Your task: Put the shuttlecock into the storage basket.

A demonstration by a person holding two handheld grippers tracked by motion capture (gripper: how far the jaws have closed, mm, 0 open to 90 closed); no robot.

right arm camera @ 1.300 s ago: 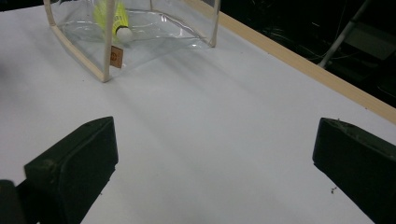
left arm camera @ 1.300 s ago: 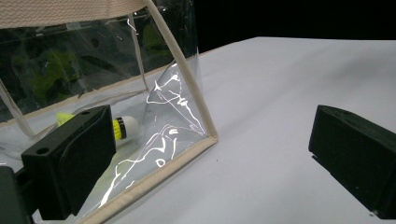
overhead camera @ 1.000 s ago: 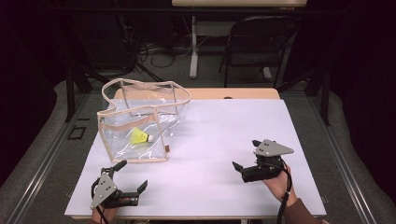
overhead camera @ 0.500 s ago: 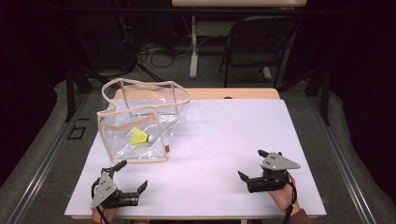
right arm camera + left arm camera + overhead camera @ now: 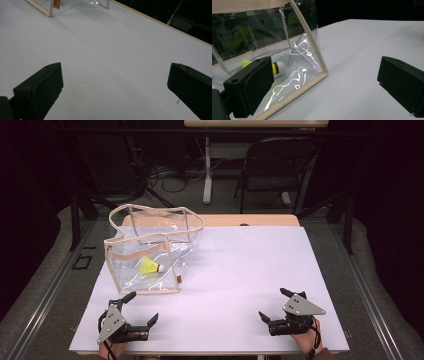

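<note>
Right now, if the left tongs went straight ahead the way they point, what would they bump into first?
Probably the clear plastic bag with cream fabric trim: its near corner lies just ahead, between the open jaws of the left tongs. The yellow shuttlecock sits inside, behind the plastic. Depth is hard to judge.

Left tool [image 5: 142,309] jaws wide apart, right tool [image 5: 272,306] likewise, both low
</note>
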